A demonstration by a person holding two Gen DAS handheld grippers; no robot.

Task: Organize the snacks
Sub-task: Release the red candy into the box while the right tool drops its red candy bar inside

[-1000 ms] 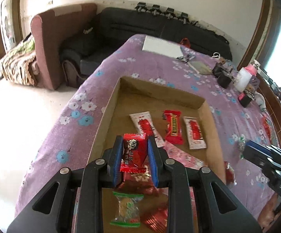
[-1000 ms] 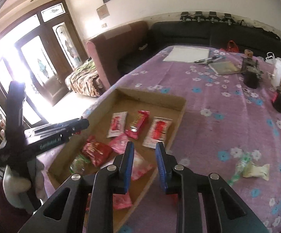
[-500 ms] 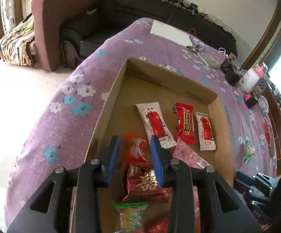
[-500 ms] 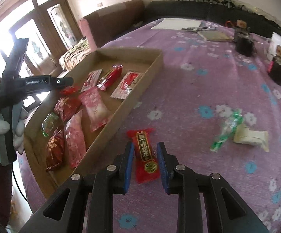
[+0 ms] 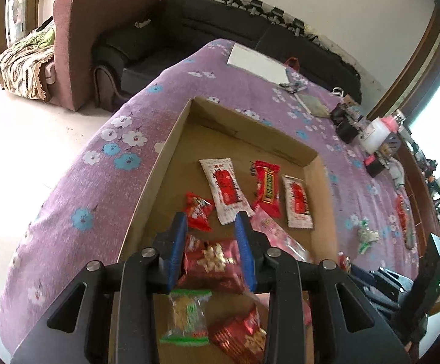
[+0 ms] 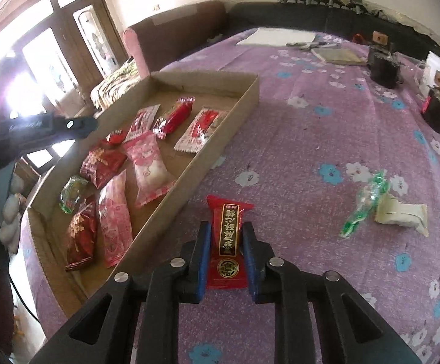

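A shallow cardboard box (image 5: 165,151) on the purple flowered tablecloth holds several red, pink and white snack packets. My left gripper (image 5: 210,217) hovers open over the box's near end with nothing between its pads. A small red candy (image 5: 198,212) lies on the box floor just beyond its left finger. In the right wrist view the box (image 6: 235,121) lies to the left. My right gripper (image 6: 226,227) is down on the cloth beside the box. Its jaws are closing on a red snack bar (image 6: 229,212), with the pads against the bar's two long edges.
A green-and-white wrapper (image 6: 368,200) and a cream packet (image 6: 402,212) lie on the cloth to the right. Dark jars (image 6: 383,66), a white bottle (image 5: 377,133) and a white sheet (image 6: 277,36) stand at the far end. The table's edge drops off left of the box.
The left gripper opened and left the small red candy in the box. The right gripper swung from over the box down to the cloth and closed around the red snack bar.
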